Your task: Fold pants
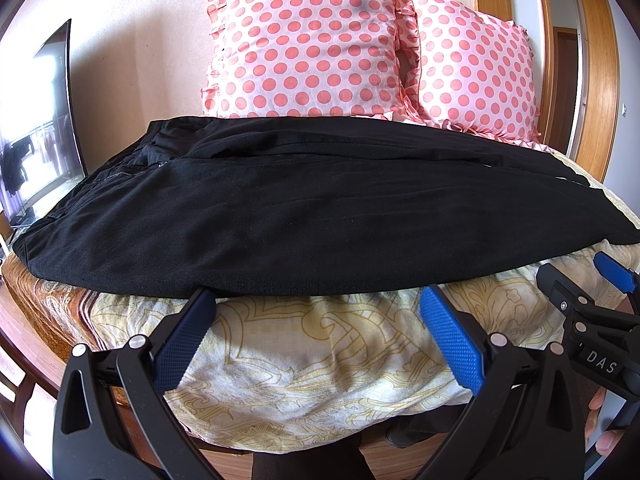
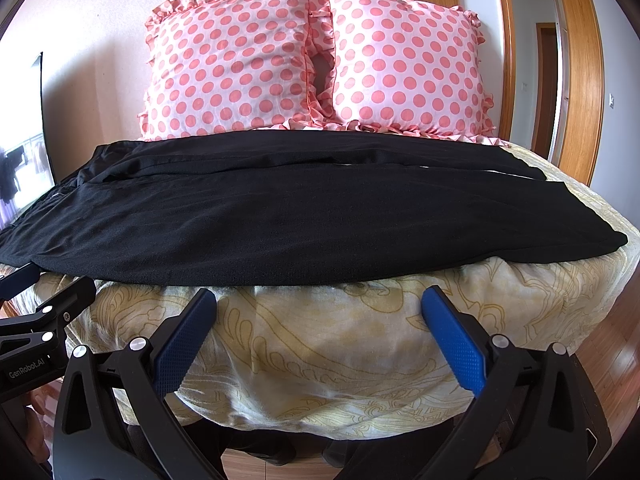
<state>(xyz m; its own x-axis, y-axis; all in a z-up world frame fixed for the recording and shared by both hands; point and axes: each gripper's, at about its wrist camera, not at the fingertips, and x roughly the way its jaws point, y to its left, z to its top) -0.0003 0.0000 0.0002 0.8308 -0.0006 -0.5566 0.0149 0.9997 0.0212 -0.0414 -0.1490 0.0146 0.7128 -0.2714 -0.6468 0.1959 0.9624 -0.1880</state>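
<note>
1. The black pants [image 1: 320, 216] lie flat across the bed [image 1: 304, 360], lengthwise from the left edge to the right edge, waist at the left and leg hems at the right, just in front of 2 polka-dot pillows [image 1: 304, 48] at the head of the bed.
2. The 2 legs appear already laid one over the other, so the lengthwise fold looks done, though the far leg peeks out along the back.
3. The left gripper [image 1: 316, 320] hovers at the near edge of the bed, its fingers [image 1: 452, 340] spread wide and holding nothing, tips just short of the cloth.
4. The right gripper [image 2: 320, 320] is likewise wide apart and empty.
5. The crosswise folds, hem toward waist, look still to be made.
</note>
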